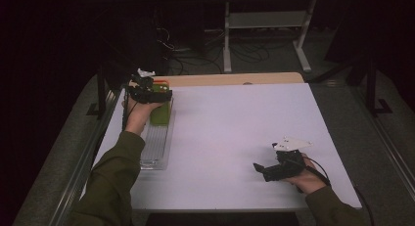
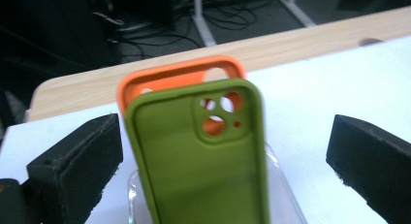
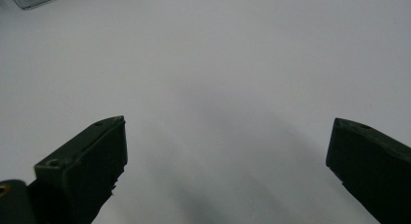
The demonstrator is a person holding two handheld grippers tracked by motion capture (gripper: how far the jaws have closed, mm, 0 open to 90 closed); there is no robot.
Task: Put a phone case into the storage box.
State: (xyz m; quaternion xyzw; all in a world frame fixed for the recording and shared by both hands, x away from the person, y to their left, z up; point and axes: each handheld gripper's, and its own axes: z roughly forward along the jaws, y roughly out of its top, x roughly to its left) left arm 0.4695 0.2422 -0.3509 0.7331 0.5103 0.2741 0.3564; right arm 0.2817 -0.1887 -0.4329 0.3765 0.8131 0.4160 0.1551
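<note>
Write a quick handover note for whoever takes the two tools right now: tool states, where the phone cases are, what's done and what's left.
Left tool: jaws open, one on each side of the green phone case, not gripping it.
Right tool: open, holding nothing, over bare white table at the near right.
Cases: the green one stands upright in the clear rack at the table's left edge, with the orange phone case directly behind it.
Done: left tool lined up on the green case.
Left: probably close on it and lift it out.

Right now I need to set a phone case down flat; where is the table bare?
Free: the white tabletop between the clear ribbed plastic rack and the right claw. Crowded: the rack's far end, where the open left claw flanks the olive-green and orange cases.
</note>
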